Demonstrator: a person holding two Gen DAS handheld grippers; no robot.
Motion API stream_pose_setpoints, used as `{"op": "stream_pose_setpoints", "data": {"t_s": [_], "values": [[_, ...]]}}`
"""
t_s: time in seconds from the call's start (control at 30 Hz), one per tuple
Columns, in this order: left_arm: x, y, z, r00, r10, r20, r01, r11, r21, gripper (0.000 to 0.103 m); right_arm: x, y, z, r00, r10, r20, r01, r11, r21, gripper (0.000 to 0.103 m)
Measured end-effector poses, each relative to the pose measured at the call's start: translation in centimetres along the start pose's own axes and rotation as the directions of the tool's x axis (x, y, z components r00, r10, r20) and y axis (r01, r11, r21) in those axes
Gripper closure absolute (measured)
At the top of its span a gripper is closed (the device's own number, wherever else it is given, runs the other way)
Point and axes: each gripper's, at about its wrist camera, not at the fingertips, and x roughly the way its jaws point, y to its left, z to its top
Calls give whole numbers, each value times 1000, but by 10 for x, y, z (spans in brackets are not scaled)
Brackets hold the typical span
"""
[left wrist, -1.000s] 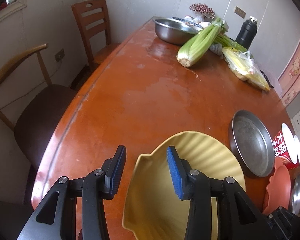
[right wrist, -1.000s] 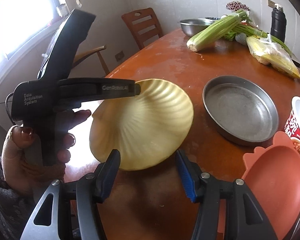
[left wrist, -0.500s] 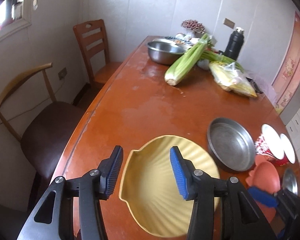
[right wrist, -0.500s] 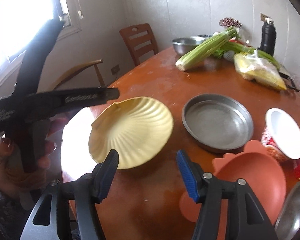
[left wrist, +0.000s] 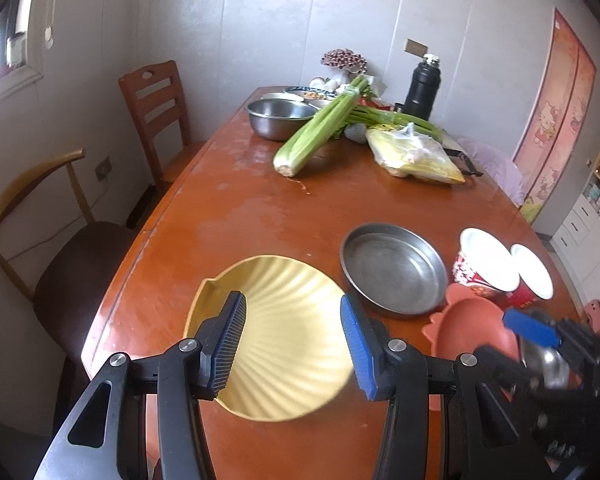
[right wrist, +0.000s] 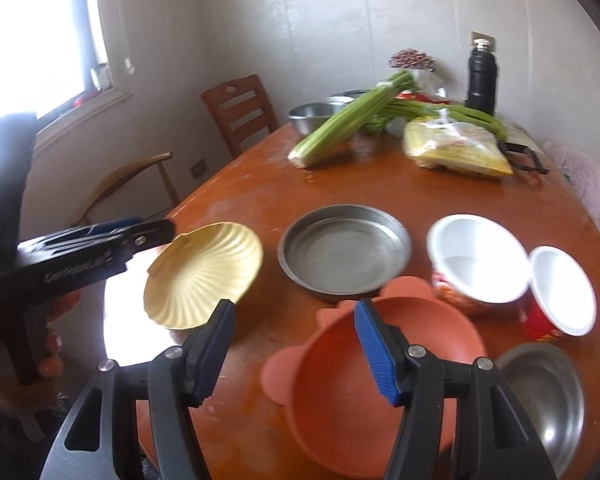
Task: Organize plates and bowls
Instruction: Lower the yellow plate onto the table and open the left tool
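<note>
Just below left claw (left wrist: 292, 344): yellow plate (left wrist: 276, 344)

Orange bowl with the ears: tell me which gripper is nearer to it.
Right. The right gripper hovers directly over the orange bowl's near rim, jaws open and empty. The left gripper sits over the yellow shell plate, off to the bowl's left.

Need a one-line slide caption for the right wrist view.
Right gripper, empty, above the orange bowl; yellow shell plate and steel pan beyond.
</note>
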Motion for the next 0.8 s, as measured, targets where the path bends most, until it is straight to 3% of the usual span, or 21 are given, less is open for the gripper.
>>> {"op": "stream_pose_setpoints", "data": {"t_s": [0.43,0.6,0.8], "values": [[-10,-50,-26,997,-62,-44,63,998,30,52,-28,-56,-4,995,-103,-15,103,995,-9,41],[0,-69,-42,993,-76,-94,78,997,21,52,-23,-79,-5,996,-49,-77,49,999,-1,41],[17,-88,-62,977,-127,-172,123,992,-31,52,-7,-95,-6,989,-56,-137,51,998,-36,41]]}}
